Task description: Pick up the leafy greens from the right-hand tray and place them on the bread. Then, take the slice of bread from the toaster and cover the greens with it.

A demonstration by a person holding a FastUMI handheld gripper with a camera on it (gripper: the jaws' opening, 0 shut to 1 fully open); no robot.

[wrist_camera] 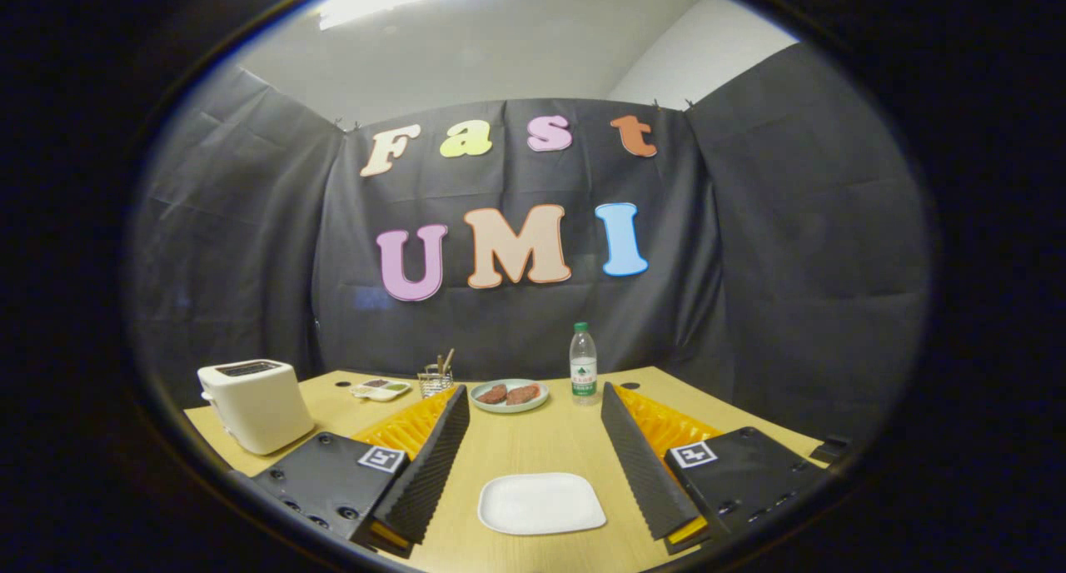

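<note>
The tongs point(537, 473) stand wide apart and hold nothing, hovering above the near part of the worktop point(541, 440). Between their fingers lies an empty white plate point(541, 503). Beyond them, toward the far edge, sits a round plate point(509, 395) with two brownish pieces on it (bread or patties, too small to tell). Left of that plate is a wire holder point(435, 380) with sticks, then a small tray point(381, 389) with something green in one compartment, probably the leafy greens. The toaster point(252, 404) stands at the far left, its slot dark; no slice can be made out there. A water bottle point(583, 365) stands just right of the round plate.

The risks, as I judge them: the greens tray is hard to identify from here, so the reach could go to the wrong dish. Reaching far, the tongs could clip the bottle or wire holder. Thin leaves may slip out of a loose pinch.
</note>
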